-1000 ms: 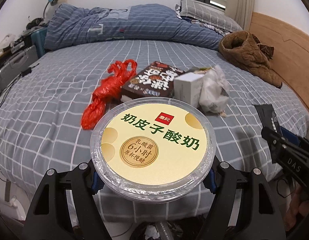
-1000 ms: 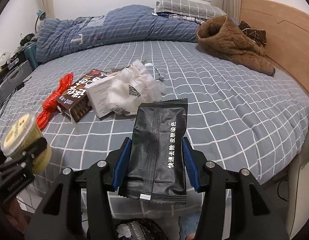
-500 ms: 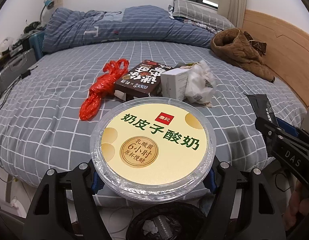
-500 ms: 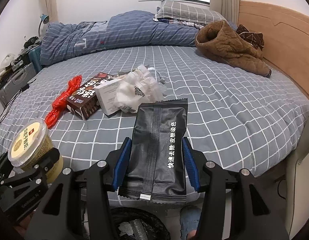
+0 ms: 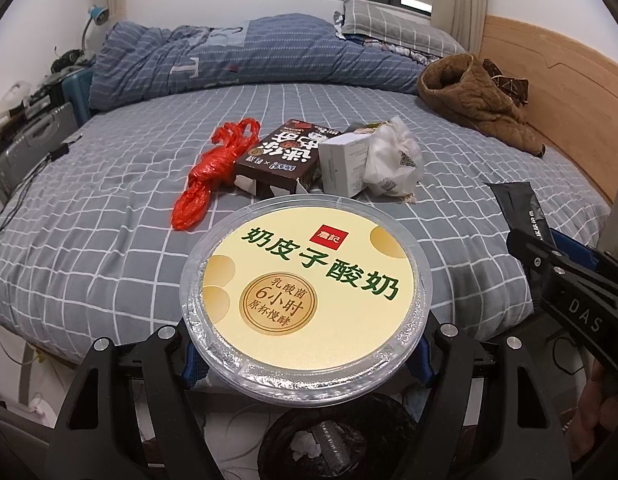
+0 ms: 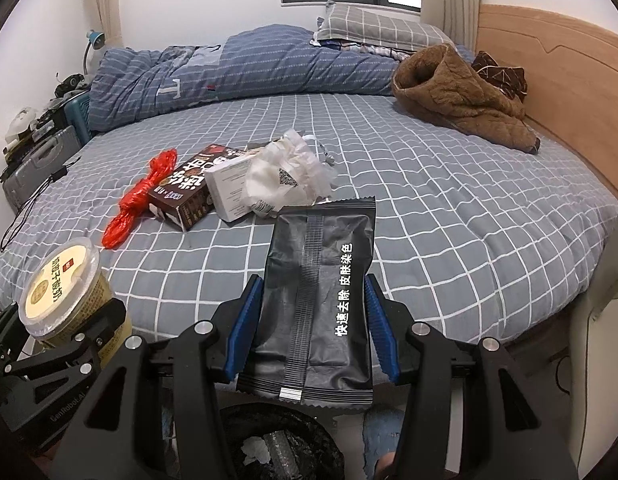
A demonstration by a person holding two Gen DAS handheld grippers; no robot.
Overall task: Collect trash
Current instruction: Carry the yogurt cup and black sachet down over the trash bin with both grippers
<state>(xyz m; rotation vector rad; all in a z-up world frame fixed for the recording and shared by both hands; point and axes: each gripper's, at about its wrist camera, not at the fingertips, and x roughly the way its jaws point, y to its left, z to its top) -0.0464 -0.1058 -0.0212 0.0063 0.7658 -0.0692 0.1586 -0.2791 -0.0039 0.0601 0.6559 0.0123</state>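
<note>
Cream-labelled, clear-lidded yogurt cup (image 5: 305, 300); matte black crinkled sachet (image 6: 317, 296) with white lettering.

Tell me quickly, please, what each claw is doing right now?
Left claw: shut on the yogurt cup.
Right claw: shut on the black packet.

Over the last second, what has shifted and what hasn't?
Both tongs pulled back from the bed until the black-lined bin came into view below them. The left tongs still grip the yogurt cup; the right tongs still grip the black packet. The remaining trash lies unmoved.
</note>
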